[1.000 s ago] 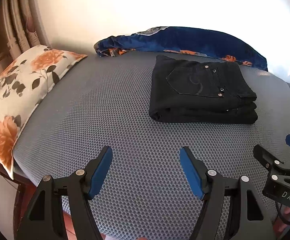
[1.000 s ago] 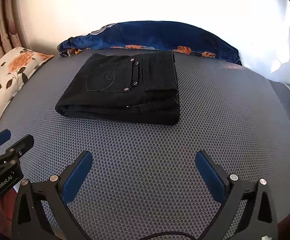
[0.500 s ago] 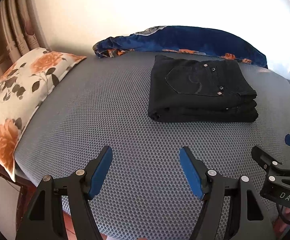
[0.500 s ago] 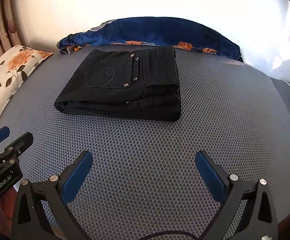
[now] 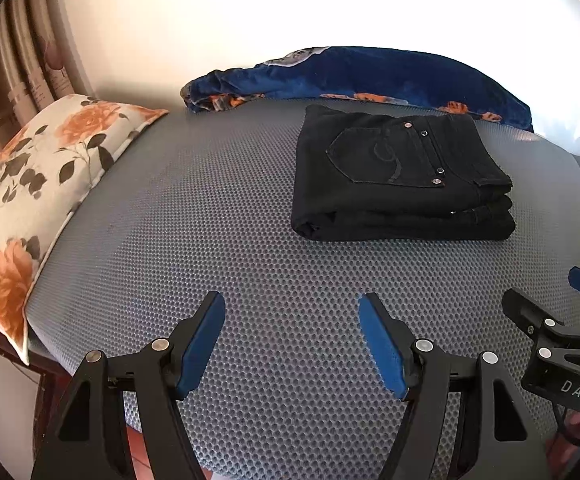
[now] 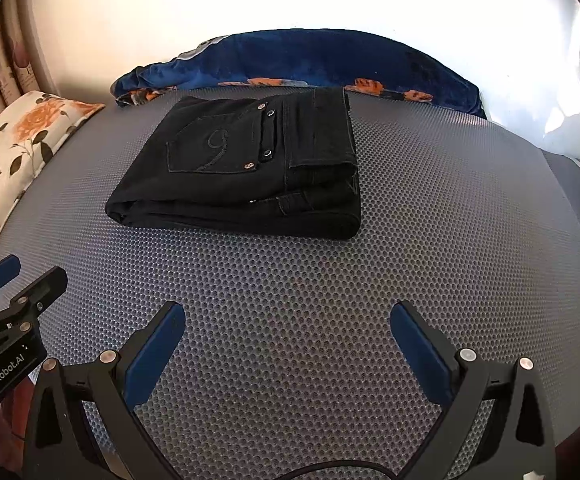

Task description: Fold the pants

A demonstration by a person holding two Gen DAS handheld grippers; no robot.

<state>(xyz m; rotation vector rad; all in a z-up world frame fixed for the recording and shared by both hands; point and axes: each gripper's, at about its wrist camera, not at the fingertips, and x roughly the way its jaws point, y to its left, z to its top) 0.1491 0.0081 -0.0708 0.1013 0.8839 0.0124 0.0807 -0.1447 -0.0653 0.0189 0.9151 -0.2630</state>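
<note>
**Q:** Entry: where do the pants lie, and what step am I on?

**A:** The black pants lie as a compact stacked rectangle on the grey mesh mattress, toward its far side, just in front of the blue floral blanket. In my right view the bundle sits far and left of centre. A back pocket with curled stitching and metal rivets faces up; the layered edges face me. I judge the folding done: edges look aligned, no leg trails out.

**Q:** State of my claws?

**A:** My left gripper hangs above the near part of the mattress, blue pads spread wide, holding nothing. My right gripper likewise: jaws apart, empty, well apart from the pants. Each shows at the edge of the other's view.

**Q:** Next move?

**A:** Likely none beyond pulling away. If a touch-up is wanted, I would press the top layer flat near the waistband, where the right edge bulges slightly; approach from above so the stack does not slide.

**Q:** Any writing?

**A:** "DAS" on the right gripper's body as seen from the left camera; "GenRobot.AI" on the left gripper's body as seen from the right camera. No label legible on the pants. A floral pillow lies at the left edge.
</note>
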